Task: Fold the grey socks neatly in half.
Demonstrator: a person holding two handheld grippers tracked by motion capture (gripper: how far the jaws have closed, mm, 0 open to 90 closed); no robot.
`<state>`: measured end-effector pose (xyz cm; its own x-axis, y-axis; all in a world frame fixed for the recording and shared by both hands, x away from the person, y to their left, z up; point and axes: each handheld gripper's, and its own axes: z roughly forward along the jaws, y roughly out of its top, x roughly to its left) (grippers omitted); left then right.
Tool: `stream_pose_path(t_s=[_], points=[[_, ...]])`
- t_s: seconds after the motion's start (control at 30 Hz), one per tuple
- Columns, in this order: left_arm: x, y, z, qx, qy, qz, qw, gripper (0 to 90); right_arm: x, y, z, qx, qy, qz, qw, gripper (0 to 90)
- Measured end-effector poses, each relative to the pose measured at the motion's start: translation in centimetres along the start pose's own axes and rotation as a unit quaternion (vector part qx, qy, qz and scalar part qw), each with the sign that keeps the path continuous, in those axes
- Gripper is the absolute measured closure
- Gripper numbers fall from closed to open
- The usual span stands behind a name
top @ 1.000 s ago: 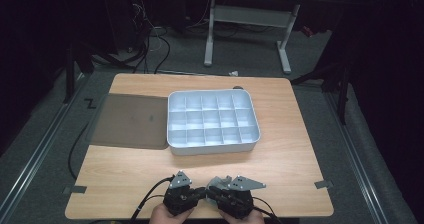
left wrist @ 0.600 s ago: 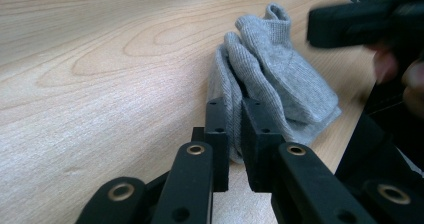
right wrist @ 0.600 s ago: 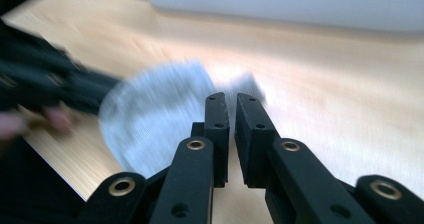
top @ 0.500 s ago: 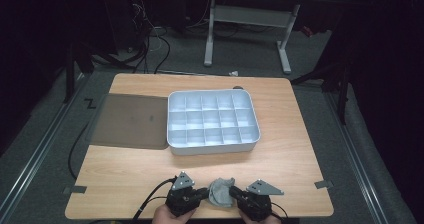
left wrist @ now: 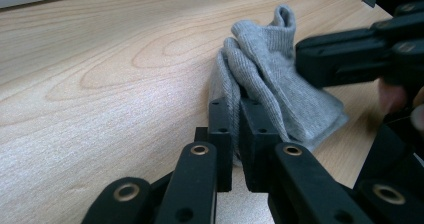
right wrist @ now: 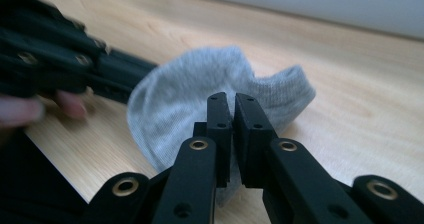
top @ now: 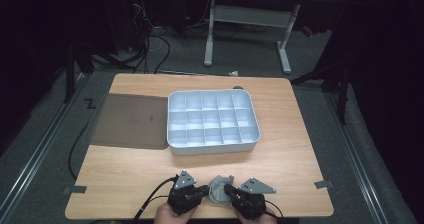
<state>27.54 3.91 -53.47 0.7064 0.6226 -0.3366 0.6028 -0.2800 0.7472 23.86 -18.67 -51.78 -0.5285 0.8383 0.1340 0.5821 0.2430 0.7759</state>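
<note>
Gripping a grey sock (top: 220,189) from both sides, your two grippers meet at the near edge of the wooden table (top: 125,169). Your left gripper (left wrist: 235,129) has its jaws pinched on a fold of the knit, having just closed a little further; your right gripper (right wrist: 231,115) has just been closing too, and its jaws now stand almost together with cloth caught between them. The sock sits bunched between the two, partly lifted off the wood — how much of it hangs free is hard to judge from the high view.

The step in hand looks like taking hold of the sock on both sides, probably to fold or open it. The next move calls for keeping both pinches firm and moving the hands together, so that neither edge slips out.

Your hands (top: 167,215) come in low over the table's front edge, grippers pointed inward toward each other and held nearly level. Farther back stand a white compartment tray (top: 252,115) — its cells look bare — and its dark lid (top: 130,121) lying flat just to the left of it.
</note>
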Motion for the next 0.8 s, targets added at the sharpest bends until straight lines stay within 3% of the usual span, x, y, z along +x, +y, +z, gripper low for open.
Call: stream_pose_path(t_s=[0.2, 0.3, 0.5, 0.57, 0.63, 0.67, 0.7, 0.8], points=[[0.1, 0.2, 0.2, 0.001, 0.005, -0.001, 1.0000, 85.0, -0.1, 0.0, 0.7, 0.003, 0.003, 0.002, 1.0000, 84.2], [0.3, 1.1, 0.8, 0.008, 0.013, 0.001, 0.9999, 84.0, -0.8, 1.2, 2.2, 0.017, -0.008, -0.006, 0.9998, 83.6], [1.2, 1.1, 0.4, -0.001, 0.018, -0.006, 0.9998, 72.8, -1.2, 1.7, 2.9, 0.024, -0.013, -0.015, 0.9995, 83.6], [1.4, 1.1, -0.5, -0.015, 0.020, -0.008, 0.9997, 72.9, -1.1, 1.6, 2.9, 0.024, -0.015, -0.022, 0.9994, 83.6], [0.9, 1.7, -1.5, -0.041, 0.025, 0.004, 0.9988, 73.9, -1.0, 1.5, 2.9, 0.022, -0.017, -0.025, 0.9993, 83.6], [0.9, 1.7, -1.5, -0.041, 0.025, 0.004, 0.9988, 74.6, -1.0, 1.5, 2.9, 0.022, -0.017, -0.025, 0.9993, 83.6], [0.4, 2.3, -1.8, -0.060, 0.027, 0.016, 0.9977, 76.2, -0.9, 1.4, 3.0, 0.022, -0.017, -0.028, 0.9992, 83.7], [-0.2, 3.0, -1.3, -0.063, 0.019, 0.021, 0.9976, 77.0, -0.9, 1.4, 2.9, 0.022, -0.017, -0.029, 0.9992, 83.7]])
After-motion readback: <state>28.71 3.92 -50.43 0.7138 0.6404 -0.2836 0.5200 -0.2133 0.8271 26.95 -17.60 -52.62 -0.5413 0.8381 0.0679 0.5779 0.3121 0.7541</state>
